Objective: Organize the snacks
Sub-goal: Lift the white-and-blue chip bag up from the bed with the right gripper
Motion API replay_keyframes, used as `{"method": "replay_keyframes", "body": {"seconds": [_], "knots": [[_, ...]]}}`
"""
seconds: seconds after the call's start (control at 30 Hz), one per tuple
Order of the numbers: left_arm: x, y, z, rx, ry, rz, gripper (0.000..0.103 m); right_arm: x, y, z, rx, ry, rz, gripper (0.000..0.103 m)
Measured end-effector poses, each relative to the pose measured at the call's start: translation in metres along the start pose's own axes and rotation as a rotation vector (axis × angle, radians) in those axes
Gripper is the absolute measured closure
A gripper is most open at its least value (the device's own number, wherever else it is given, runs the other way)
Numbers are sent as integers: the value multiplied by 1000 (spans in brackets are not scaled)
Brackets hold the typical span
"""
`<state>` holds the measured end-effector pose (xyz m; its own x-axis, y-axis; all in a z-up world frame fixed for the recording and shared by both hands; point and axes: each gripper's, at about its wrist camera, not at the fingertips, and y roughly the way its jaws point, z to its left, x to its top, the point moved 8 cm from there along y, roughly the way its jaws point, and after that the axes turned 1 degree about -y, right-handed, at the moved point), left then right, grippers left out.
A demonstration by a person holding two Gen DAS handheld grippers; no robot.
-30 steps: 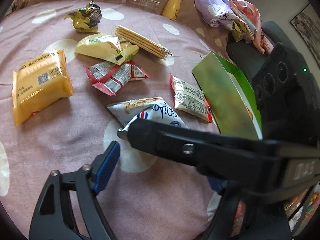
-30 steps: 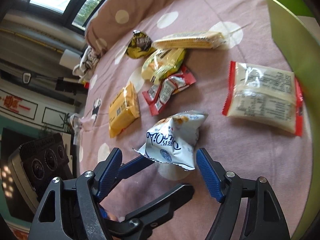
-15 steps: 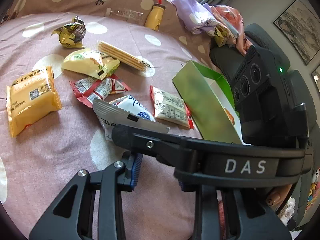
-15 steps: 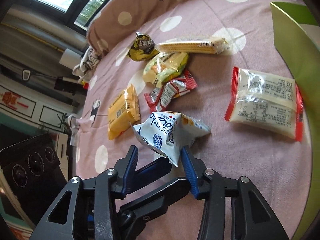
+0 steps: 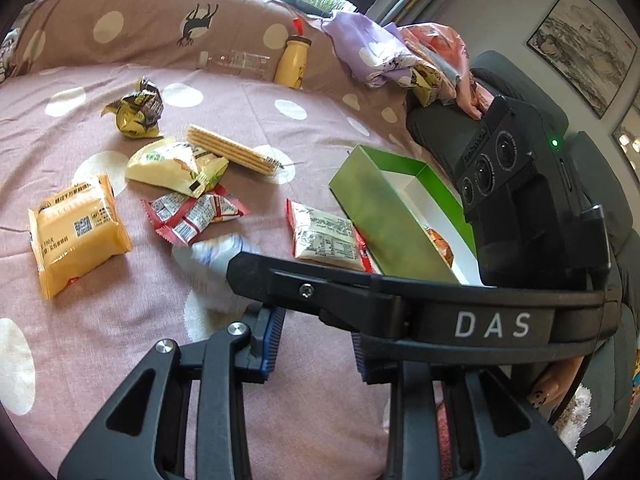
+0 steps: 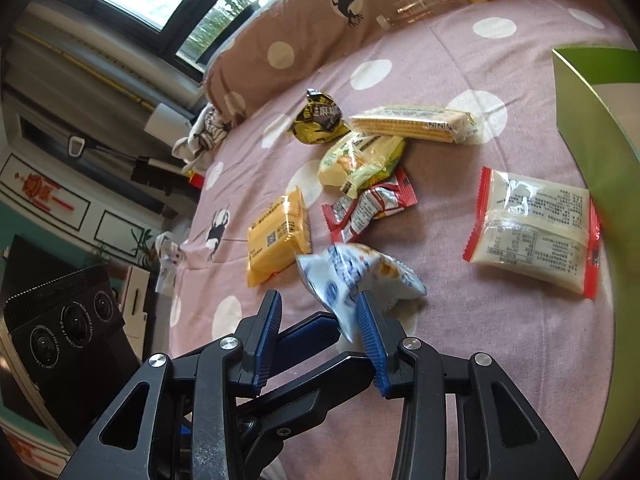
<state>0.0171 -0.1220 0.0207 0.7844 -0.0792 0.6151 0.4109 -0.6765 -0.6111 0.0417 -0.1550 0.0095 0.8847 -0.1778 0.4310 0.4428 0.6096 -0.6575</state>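
Though unboxed, seven packets (image 5: 78, 226), one box (image 5: 376, 216)

white-blue snack bag (image 6: 352, 276) | crumpled, blurred | tilted, raised off bedspread | beside orange packet (image 6: 278, 236)

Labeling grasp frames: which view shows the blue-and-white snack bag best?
Right wrist view: the blue-and-white snack bag sits centered and unobstructed, lifted off the bedspread, its lower edge at the right tongs. Left wrist view shows only a blurred part, the rest hidden behind the right tongs' arm.
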Motion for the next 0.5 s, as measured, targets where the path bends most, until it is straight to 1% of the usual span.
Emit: {"method": "replay_keyframes", "body": {"seconds": [0.17, 0.3, 0.4, 0.5], "knots": [[5, -9, -9, -10, 36, -39, 75, 2, -11, 10, 18, -31, -30, 61], [4, -5, -7, -10, 22, -21, 75, 2, -8, 7, -4, -29, -18, 61], [3, -3, -5, 11, 13, -8, 75, 2, -7, 3, -28, -28, -16, 61], [3, -3, 0, 43, 11, -8, 72, 4, -10, -2, -54, -19, -33, 61]]}}
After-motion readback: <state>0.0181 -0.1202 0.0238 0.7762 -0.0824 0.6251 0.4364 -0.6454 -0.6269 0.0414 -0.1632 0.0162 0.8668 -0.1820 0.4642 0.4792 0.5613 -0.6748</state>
